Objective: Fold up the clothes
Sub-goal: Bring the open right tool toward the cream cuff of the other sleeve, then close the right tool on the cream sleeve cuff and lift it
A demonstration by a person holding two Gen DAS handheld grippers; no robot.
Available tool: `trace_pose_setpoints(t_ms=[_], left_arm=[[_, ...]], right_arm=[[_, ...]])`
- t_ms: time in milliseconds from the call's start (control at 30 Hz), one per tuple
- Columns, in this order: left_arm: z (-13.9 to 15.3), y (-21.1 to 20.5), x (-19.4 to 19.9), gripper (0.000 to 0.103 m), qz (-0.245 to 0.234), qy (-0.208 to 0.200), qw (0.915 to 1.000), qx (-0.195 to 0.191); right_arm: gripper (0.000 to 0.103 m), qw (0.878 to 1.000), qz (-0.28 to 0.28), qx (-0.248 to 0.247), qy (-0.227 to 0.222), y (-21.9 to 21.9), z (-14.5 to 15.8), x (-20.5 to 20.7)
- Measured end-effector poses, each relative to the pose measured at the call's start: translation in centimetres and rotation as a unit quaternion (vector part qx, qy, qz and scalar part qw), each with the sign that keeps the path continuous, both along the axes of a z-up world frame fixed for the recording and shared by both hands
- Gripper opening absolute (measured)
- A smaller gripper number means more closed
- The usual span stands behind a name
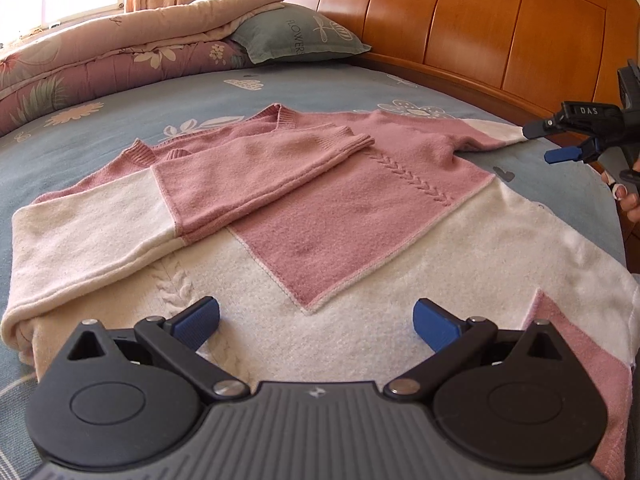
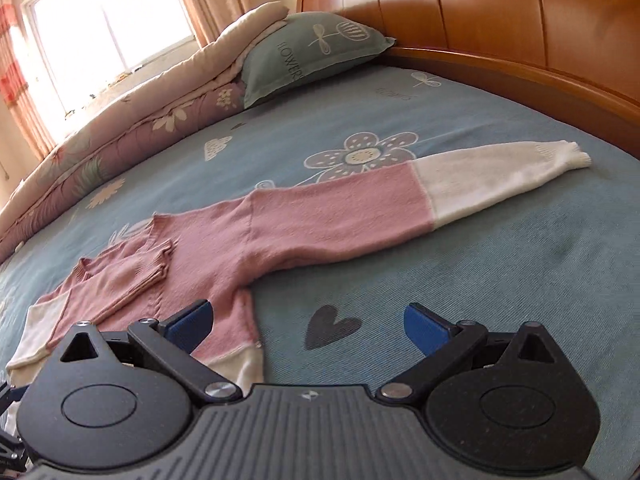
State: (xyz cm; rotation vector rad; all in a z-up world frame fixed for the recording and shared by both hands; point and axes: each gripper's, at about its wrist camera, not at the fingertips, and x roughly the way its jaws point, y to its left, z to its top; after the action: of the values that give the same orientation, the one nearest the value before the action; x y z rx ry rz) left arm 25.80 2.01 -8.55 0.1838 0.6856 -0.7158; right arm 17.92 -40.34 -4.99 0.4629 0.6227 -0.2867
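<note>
One sweater, pink and cream, is laid flat on the bed, with its collar toward the folded quilt and the pillow. One sleeve is already folded across the chest, so that its pink cuff lies near the collar. The other sleeve is stretched out straight over the sheet toward the headboard, with its cream cuff at the far end.

The step in hand is judged to be the folding of the sleeves, half done. For the next move, the outstretched sleeve must be taken near its cuff and carried over the body, to be laid on or beside the first sleeve; after this the body can be folded.

The left hand-held gripper is held above the cream hem part of the sweater, its jaws spread wide, and nothing is gripped. The right hand-held gripper is held low at the sweater's side, near the armpit, also spread wide and empty.

Counted: one sweater, two sleeves, two hand-held grippers, one pillow, one folded quilt, one wooden headboard.
</note>
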Motion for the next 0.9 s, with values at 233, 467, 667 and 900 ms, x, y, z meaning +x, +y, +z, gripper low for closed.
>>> trace_pose_setpoints(t_ms=[233,467,667,900], left_arm=[[-0.6,0.4,0.3,0.102,0.007,-0.003,0.9999,-0.015],[-0.7,0.8,0.7,0.102,0.006,0.005,0.9994,-0.034],[-0.8,0.5,0.6,0.102,0.006,0.001,0.9996,-0.027],[-0.8,0.6,0.7,0.102,0.006,0.002,0.9996,-0.028]], right_arm=[[0.103,0.996,-0.049,0.071,-0.001,-9.0,-3.0,2.3],[0.103,0.990,-0.063,0.113,-0.055,-13.6,-4.2,3.2],[0.103,0.991,-0.057,0.093,-0.071,-15.1,-4.4,4.6],[0.103,0.991,-0.056,0.074,-0.093,-16.8,-5.1,6.3]])
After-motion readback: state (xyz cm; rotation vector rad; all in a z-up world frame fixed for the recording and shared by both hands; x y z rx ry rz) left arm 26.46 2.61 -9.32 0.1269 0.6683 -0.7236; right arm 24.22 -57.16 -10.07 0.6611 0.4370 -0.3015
